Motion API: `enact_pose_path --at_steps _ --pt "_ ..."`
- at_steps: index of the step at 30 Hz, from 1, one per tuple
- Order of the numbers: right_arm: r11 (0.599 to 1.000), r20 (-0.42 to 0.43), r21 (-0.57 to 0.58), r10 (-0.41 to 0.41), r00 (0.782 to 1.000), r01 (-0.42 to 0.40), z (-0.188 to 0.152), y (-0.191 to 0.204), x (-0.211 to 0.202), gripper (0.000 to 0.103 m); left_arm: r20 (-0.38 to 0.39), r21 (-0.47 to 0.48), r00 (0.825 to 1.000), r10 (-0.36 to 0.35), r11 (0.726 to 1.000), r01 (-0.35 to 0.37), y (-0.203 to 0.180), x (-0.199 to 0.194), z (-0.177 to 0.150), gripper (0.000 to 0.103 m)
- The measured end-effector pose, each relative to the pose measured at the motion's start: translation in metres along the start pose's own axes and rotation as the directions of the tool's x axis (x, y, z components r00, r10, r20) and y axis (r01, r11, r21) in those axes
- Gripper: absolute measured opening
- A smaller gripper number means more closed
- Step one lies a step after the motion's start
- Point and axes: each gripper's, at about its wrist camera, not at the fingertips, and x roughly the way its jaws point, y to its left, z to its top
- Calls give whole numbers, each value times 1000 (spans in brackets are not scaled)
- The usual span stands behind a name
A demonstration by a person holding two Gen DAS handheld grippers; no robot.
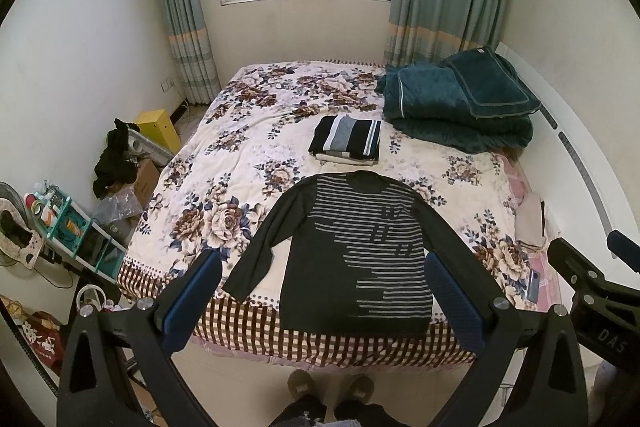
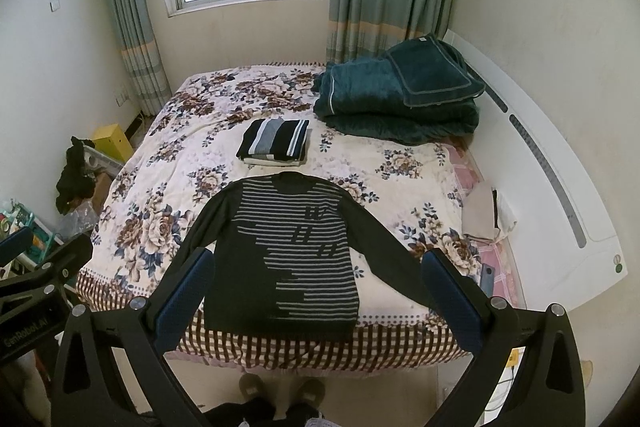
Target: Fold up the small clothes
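A dark long-sleeved sweater (image 1: 356,255) (image 2: 288,259) with grey stripes lies flat and spread out on the near edge of the floral bed, sleeves angled outward and hem toward me. Behind it sits a folded pile of striped clothes (image 1: 346,139) (image 2: 274,141). My left gripper (image 1: 324,301) hovers open above the bed's near edge, its blue-padded fingers on either side of the sweater's lower half and holding nothing. My right gripper (image 2: 318,299) hangs open the same way over the sweater's hem. Each gripper shows at the side of the other's view.
A teal folded blanket (image 1: 460,103) (image 2: 400,91) fills the far right of the bed (image 1: 224,163). A phone (image 1: 534,285) lies at the right edge. Boxes, shelves and clutter (image 1: 80,223) crowd the floor on the left. A person's feet (image 1: 332,389) stand at the bed's foot.
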Motion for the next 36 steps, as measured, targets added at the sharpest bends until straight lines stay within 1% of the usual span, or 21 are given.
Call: enact_pose_path --at_steps 6,10,16,19,22,24,26,27,28,29,32,34,36 --pt "1000 2 -2 0 1000 0 0 0 0 103 2 3 1000 -1 1000 1 1 0 -2 103" --pt "1000 3 -1 2 1000 -2 -2 0 0 103 2 2 1000 -3 1000 3 -1 0 2 103" --pt "1000 -2 2 11 1000 -11 2 3 0 103 5 1 1000 -2 1000 2 -2 0 -1 103" --pt "1000 -7 10 9 1000 -9 6 7 4 103 4 -5 1000 -2 1000 2 -3 9 4 103" --pt "998 -23 55 22 999 -21 8 8 20 103 27 5 999 38 999 -39 -2 37 9 103" --pt "994 -45 109 18 999 -13 7 0 42 103 44 17 996 77 997 -78 -2 64 9 103" --pt "988 -76 154 -6 997 18 1 -10 70 103 47 30 994 101 994 -102 -2 95 7 103" --pt "983 -87 181 -17 996 32 -3 -17 85 103 38 35 995 93 995 -94 -1 109 6 103" --pt "975 -105 215 -35 994 57 -8 -27 102 103 30 48 996 82 995 -83 -6 129 5 103" --pt "968 -121 238 -47 992 75 -14 -36 116 103 18 59 996 82 995 -83 -1 143 2 103" --pt "933 -186 324 -98 978 156 -39 -75 170 103 -38 98 997 62 993 -58 -15 193 -5 103" --pt "900 -241 384 -117 963 205 -62 -112 209 103 -85 128 993 81 989 -70 -31 230 -10 103" --pt "869 -286 432 -120 951 240 -86 -149 241 103 -115 147 987 108 985 -91 -43 257 -16 103"
